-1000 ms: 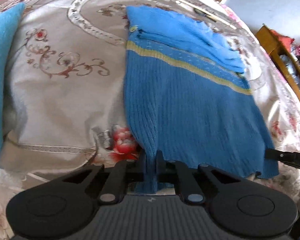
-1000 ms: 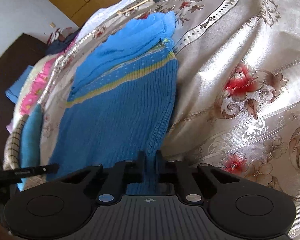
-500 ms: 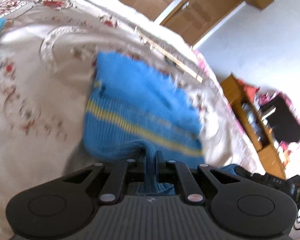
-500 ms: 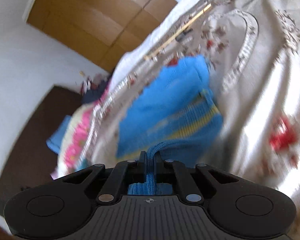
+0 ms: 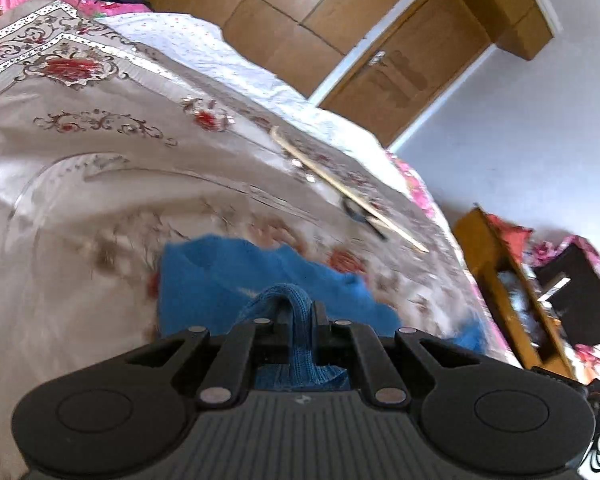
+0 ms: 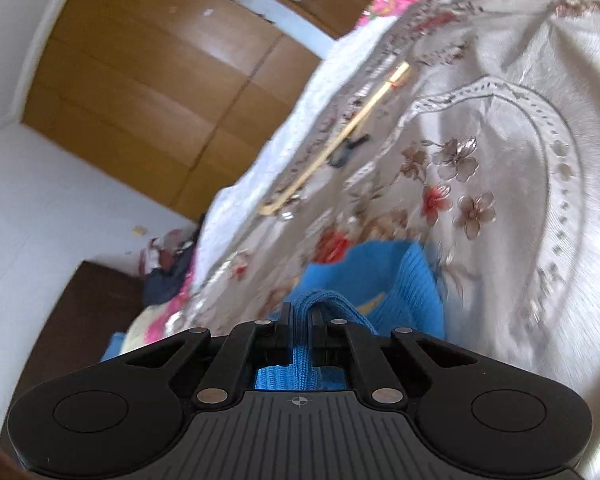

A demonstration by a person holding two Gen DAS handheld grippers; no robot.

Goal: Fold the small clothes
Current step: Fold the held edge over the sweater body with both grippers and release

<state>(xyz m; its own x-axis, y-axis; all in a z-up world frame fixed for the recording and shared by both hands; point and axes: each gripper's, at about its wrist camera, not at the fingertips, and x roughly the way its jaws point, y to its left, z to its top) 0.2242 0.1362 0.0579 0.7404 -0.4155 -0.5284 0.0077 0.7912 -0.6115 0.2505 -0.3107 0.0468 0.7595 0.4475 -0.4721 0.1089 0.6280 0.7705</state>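
A small blue knitted sweater (image 5: 204,280) lies on the floral bedspread (image 5: 80,184). My left gripper (image 5: 298,316) is shut on a pinch of its ribbed hem, held up above the far part of the garment. In the right wrist view the sweater (image 6: 380,276) shows just past my right gripper (image 6: 300,316), which is shut on another pinch of the hem. Most of the sweater is hidden under both grippers. The yellow stripe shows only as a sliver in the right wrist view.
A long thin wooden stick (image 5: 340,184) and a dark small object (image 5: 360,216) lie on the bed beyond the sweater. A wooden wardrobe (image 5: 300,28) stands past the bed. A wooden shelf (image 5: 512,292) stands to the right. Dark clothes (image 6: 168,276) lie at the bed's left edge.
Both grippers have lifted the sweater's hem and carried it forward over the garment toward its far end. The views have tilted up, so less of the sweater shows.
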